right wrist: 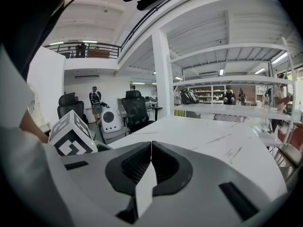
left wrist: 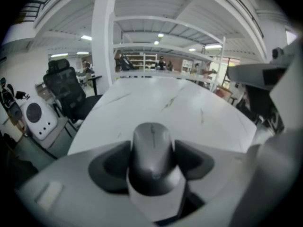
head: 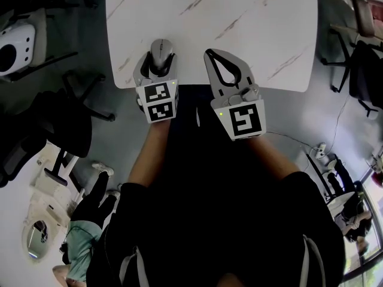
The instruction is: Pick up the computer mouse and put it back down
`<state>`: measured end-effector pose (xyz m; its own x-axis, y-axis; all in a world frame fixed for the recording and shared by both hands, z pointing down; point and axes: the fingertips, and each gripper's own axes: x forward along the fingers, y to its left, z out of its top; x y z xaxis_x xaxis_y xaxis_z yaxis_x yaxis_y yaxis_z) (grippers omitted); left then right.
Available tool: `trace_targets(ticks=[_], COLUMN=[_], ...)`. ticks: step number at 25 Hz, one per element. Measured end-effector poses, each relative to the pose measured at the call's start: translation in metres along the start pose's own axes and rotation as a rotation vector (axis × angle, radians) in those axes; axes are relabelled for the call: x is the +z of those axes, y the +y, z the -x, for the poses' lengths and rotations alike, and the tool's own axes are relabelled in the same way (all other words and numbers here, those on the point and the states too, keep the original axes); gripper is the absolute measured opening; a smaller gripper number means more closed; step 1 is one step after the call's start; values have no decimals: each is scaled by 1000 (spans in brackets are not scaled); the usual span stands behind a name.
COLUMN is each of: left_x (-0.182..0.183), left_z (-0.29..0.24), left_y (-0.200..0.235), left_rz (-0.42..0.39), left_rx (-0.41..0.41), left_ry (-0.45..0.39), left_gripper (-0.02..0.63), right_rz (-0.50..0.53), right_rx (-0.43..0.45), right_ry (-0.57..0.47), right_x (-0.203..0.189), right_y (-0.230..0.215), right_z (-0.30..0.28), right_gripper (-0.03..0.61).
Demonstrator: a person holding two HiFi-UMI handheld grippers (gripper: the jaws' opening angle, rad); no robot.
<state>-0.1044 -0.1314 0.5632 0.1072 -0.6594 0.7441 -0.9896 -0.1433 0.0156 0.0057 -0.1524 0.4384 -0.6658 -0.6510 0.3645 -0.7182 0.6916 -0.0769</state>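
**Head view.** One computer mouse (head: 160, 48) lies at the lower left of the one white marbled counter (head: 251, 23), close to its near edge. The left gripper (head: 160, 61) has it between its fingers. The right gripper (head: 210, 55) hovers just right of it, over the same edge, holding nothing. That makes two grippers and one mouse.

**Left gripper view.** The mouse (left wrist: 151, 150) fills the gap at centre frame. The dark fingers (left wrist: 111, 162) stand fairly wide and press its two flanks. We judge the grasp made. We cannot tell whether the mouse has left the counter (left wrist: 161, 103), so the lift and the set-down look still to come.

**Right gripper view.** The right gripper (right wrist: 151, 148) has its fingers closed tip to tip with nothing between them. Beyond them is bare counter (right wrist: 208, 136).
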Motion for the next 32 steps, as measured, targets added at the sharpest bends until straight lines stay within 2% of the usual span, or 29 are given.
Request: trace_targets(ticks=[7,21,27,32], left_x=[42,132,160,170], left_z=[29,109,144,158], left_y=[5,20,22,18], left_rz=[-13,16,50,7], left_rx=[1,-18,-44,-41], left_ry=[-127,-395,-489,-533], left_gripper=[296,296,296,296], right_rz=[27,87,88,91], right_rx=[-23,-95,-144,-153], right_ry=[-24,-134,-160,-157], right_x=[17,82,95,97], right_y=[1,-4,-14,-13], right_z=[1,2,11,18], right_gripper=[20,20,20,20])
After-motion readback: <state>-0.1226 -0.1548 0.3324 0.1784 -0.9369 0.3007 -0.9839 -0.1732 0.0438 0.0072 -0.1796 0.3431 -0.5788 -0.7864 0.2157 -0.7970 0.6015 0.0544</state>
